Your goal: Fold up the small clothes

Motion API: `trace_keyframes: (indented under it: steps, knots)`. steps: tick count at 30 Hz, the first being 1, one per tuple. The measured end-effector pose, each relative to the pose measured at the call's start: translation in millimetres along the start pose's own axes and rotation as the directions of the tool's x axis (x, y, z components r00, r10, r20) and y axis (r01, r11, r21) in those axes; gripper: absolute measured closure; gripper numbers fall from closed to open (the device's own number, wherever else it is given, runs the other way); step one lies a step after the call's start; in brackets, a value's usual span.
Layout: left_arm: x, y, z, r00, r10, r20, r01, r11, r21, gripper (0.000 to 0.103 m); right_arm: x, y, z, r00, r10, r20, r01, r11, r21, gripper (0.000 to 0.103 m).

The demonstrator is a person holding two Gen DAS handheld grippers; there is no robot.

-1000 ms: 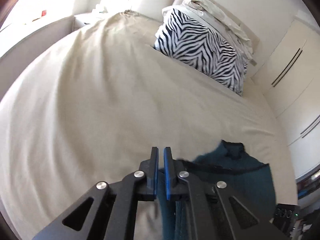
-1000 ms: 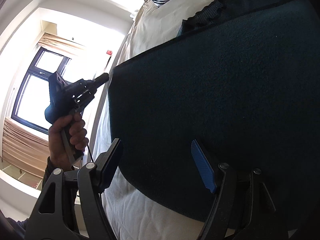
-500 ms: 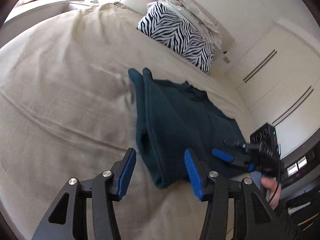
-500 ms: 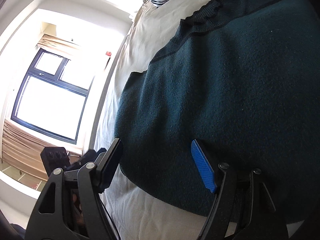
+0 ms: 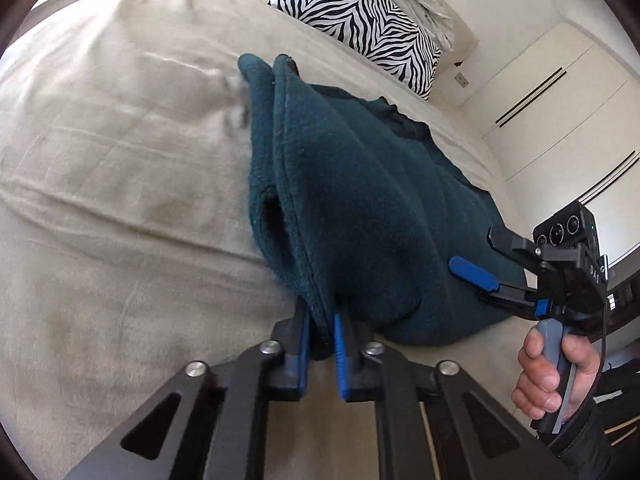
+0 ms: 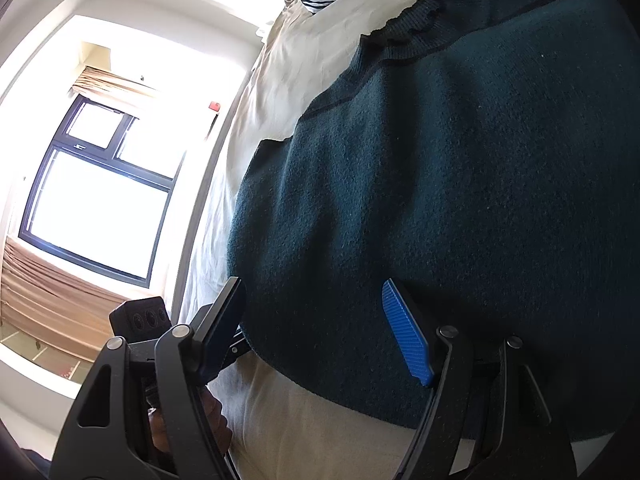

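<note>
A dark teal fleece sweater [image 5: 360, 200] lies on the beige bed [image 5: 120, 200], its left side folded over the body. My left gripper [image 5: 320, 344] is shut on the near left hem corner of the sweater. My right gripper [image 5: 486, 256] is open, its fingers resting at the sweater's near right hem. In the right wrist view the right gripper [image 6: 324, 328] is open over the sweater [image 6: 460, 180], whose collar [image 6: 404, 36] points away.
A zebra-print pillow [image 5: 360, 20] leans at the head of the bed, with pale bedding behind it. White wardrobe doors [image 5: 560, 112] stand to the right. A large window [image 6: 96, 208] is at the bed's far side.
The left gripper, open half a second ago, has closed on the sweater's near hem corner. The right gripper stays open on the sweater.
</note>
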State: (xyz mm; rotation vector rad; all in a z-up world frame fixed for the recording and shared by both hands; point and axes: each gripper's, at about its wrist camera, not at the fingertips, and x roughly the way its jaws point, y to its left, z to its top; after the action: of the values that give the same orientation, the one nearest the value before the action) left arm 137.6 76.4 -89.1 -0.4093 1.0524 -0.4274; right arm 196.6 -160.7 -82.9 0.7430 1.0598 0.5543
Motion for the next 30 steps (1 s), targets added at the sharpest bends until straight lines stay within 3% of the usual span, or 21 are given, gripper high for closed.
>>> trace_keyframes:
  steps: [4, 11, 13, 15, 17, 20, 22, 24, 27, 30]
  knots:
    - [-11.4, -11.5, 2.9, 0.999, 0.039, -0.011, -0.038, 0.994, 0.104, 0.095, -2.7, -1.1, 0.1, 1.0, 0.002, -0.003, -0.002, 1.0, 0.005, 0.033]
    - [-71.0, 31.6, 26.6, 0.999, 0.043, 0.011, -0.044, 0.994, 0.096, 0.096, -5.6, 3.3, -0.1, 1.0, 0.018, -0.006, -0.018, 1.0, -0.004, 0.033]
    - [-60.3, 38.2, 22.3, 0.997, 0.072, -0.03, -0.068, 0.992, 0.109, 0.096, -0.1, 1.5, 0.6, 1.0, 0.007, -0.013, -0.007, 1.0, 0.003, 0.033]
    - [-38.9, 50.3, 12.1, 0.989, 0.052, -0.14, -0.042, 0.996, 0.076, 0.089, 4.3, 1.2, 0.4, 1.0, -0.002, -0.013, 0.003, 1.0, 0.012, 0.033]
    - [-41.0, 58.4, 6.2, 0.992, -0.005, -0.123, 0.008, 1.0, 0.03, 0.088, 5.8, 5.6, 0.7, 1.0, -0.011, -0.02, 0.011, 1.0, -0.002, 0.033]
    - [-62.3, 59.8, 14.9, 0.997, -0.009, -0.077, 0.008, 1.0, -0.009, 0.072, 4.4, 13.2, 4.3, 0.999, -0.027, -0.024, 0.026, 0.999, -0.037, 0.033]
    - [-81.7, 61.2, 24.9, 1.0, -0.027, 0.012, 0.027, 0.999, -0.039, 0.049, 4.4, 16.2, 10.8, 1.0, -0.02, -0.017, 0.02, 0.999, -0.045, 0.033]
    - [-84.2, 60.3, 38.9, 0.997, -0.054, 0.05, 0.058, 0.996, -0.072, 0.035, 7.5, 19.0, 17.8, 1.0, -0.014, -0.014, 0.014, 0.999, -0.046, 0.033]
    - [-53.1, 42.2, 57.2, 0.998, -0.065, -0.011, 0.065, 0.997, -0.043, 0.032, 16.8, 24.5, 27.7, 1.0, 0.01, -0.011, -0.011, 0.999, -0.042, 0.033]
    - [-10.2, 46.2, 70.7, 0.991, -0.108, -0.077, 0.097, 0.986, -0.134, 0.032, 24.1, 26.7, 34.3, 0.999, 0.044, -0.014, -0.044, 0.999, -0.024, 0.033]
